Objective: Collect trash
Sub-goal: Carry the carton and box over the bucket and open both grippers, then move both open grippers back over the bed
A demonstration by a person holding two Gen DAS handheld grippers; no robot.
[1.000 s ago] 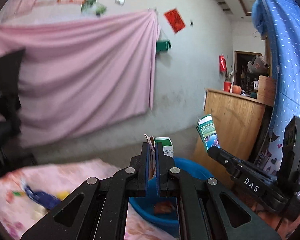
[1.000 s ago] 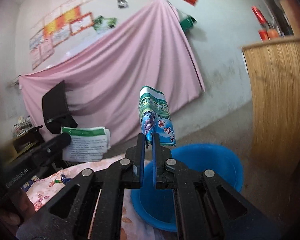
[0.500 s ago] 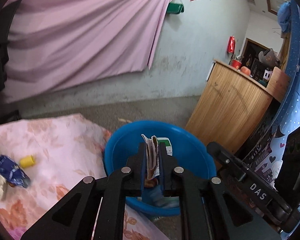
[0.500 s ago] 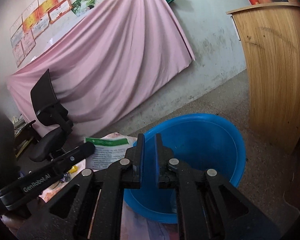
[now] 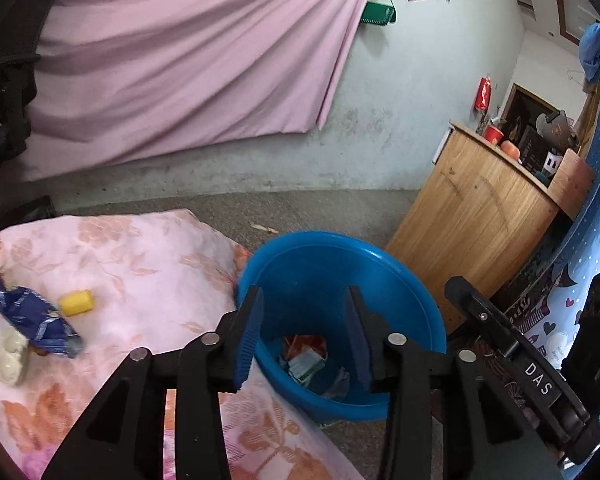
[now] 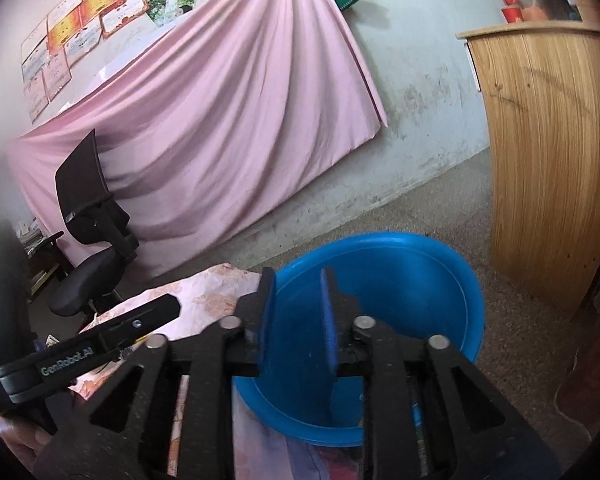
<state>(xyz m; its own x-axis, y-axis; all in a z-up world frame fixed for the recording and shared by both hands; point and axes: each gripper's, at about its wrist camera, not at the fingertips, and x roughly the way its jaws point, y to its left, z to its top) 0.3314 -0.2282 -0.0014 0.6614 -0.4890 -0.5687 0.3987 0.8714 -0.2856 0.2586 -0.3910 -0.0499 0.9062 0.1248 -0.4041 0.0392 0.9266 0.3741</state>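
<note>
Left wrist view: we see the left gripper point(image 5: 303, 312) with its jaws spread and empty above the blue basin point(image 5: 380, 276), which stands on the floor against the corner of the floral cloth point(image 5: 148, 256). Only here do we see the collected trash point(image 5: 306, 360), a heap of crumpled wrappers on the basin's bottom, and the pieces left on the cloth: a blue wrapper point(image 5: 34, 320), a yellow cap point(image 5: 76, 302) just beside it and a pale lump point(image 5: 8, 360) at the wrapper's near end. Right wrist view: the right gripper point(image 6: 298, 306) is likewise released and empty over the basin's near rim; the basin's bottom is hidden behind its fingers. Only this view shows the office chair point(image 6: 90, 248) whole and the certificates point(image 6: 80, 28) above the pink curtain point(image 6: 228, 120). Both views show the wooden cabinet point(image 6: 548, 152) beyond the basin. Half a second ago we see the left jaws clamped on a paper packet; now they are parted, and the right jaws stand wider than then.
</note>
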